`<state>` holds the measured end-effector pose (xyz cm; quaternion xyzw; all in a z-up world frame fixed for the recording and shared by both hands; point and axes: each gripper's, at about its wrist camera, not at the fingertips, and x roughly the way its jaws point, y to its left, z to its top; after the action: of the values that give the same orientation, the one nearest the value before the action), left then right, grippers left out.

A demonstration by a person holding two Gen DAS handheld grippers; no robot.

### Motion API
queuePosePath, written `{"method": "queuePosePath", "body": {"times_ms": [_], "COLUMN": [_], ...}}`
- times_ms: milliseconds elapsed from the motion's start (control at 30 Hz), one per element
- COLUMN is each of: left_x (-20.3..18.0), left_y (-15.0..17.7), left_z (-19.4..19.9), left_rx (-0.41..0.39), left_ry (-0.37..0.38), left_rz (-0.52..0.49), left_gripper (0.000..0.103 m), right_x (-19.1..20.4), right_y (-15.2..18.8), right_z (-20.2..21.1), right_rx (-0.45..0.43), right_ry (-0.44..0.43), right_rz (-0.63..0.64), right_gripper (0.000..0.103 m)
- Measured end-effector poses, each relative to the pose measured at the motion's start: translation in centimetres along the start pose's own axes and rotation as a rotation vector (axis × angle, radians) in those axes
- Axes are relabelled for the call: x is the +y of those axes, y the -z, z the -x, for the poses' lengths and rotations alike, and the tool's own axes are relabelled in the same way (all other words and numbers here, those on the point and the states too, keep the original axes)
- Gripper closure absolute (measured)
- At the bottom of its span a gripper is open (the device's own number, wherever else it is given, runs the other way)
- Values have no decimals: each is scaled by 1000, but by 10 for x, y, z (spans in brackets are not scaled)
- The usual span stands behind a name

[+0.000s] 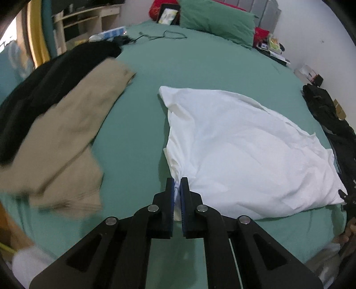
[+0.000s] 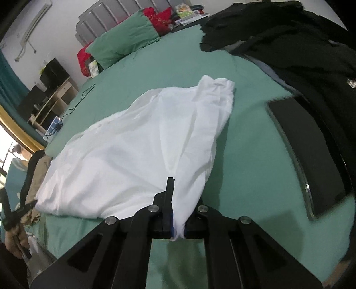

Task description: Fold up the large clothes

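A large white garment [image 1: 240, 151] lies spread on the green bed sheet [image 1: 138, 111]. My left gripper [image 1: 177, 184] is shut on its near left corner, with white cloth pinched between the blue pads. In the right wrist view the same white garment [image 2: 133, 142] stretches away from me, and my right gripper [image 2: 178, 200] is shut on its near right corner; cloth drapes over the right finger and hides it. The left gripper shows at the far left edge of the right wrist view [image 2: 15, 213].
Beige trousers [image 1: 66, 137] and a black garment [image 1: 44, 89] lie left of the white one. A black clothes pile [image 2: 289, 44] and a dark flat tablet [image 2: 311, 151] lie to the right. A green pillow [image 1: 218, 20] and a cable [image 1: 164, 35] are at the bed's head.
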<state>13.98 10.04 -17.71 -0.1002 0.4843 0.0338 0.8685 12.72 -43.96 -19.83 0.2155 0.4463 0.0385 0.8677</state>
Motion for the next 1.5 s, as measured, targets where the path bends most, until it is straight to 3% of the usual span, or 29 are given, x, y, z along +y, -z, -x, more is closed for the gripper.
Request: {"method": "queuePosePath", "body": {"times_ms": [200,300,333,433,533,600,667,800,967,1133,1300,1400,1500], "left_x": [15,15,19,25,27,20,7,-22,-60,-79,-75,-52,-17], "left_y": [56,66,65,54,37,21,5,-23,-33,-50,-68,-82,-88], "left_z": [13,7,6,12,20,21,18,-1,-33,-72,-105,-98,-81], "left_rx": [57,109,113,87,37,8,-8,-1,39,96,121,73,35], "left_ry": [-3,-37,-31,-57,-71,-60,-48,-16,16,9,-58,-111,-155], "left_rz": [60,64,85,121,116,89,57,-3,-44,-89,-96,-57,10], "left_gripper": [96,96,90,61,58,57,57,58,58,57,58,57,57], "right_x": [-12,-26,-27,-24,-17,-6,5,43,95,126,148,140,124], "right_y": [27,33,31,21,8,-4,-16,-45,-74,-85,-101,-113,-122], "right_z": [17,11,12,33,53,51,37,-25,-90,-161,-181,-186,-169], "right_rx": [17,52,45,-75,-205,-241,-210,-45,64,237,151,99,55], "right_ry": [2,34,73,178,181,129,75,-66,-166,-101,14,58,41], "right_rz": [-27,-87,-89,-66,-55,-31,13,174,365,477,572,515,403], "right_gripper": [97,87,81,70,51,47,47,47,47,47,47,47,47]}}
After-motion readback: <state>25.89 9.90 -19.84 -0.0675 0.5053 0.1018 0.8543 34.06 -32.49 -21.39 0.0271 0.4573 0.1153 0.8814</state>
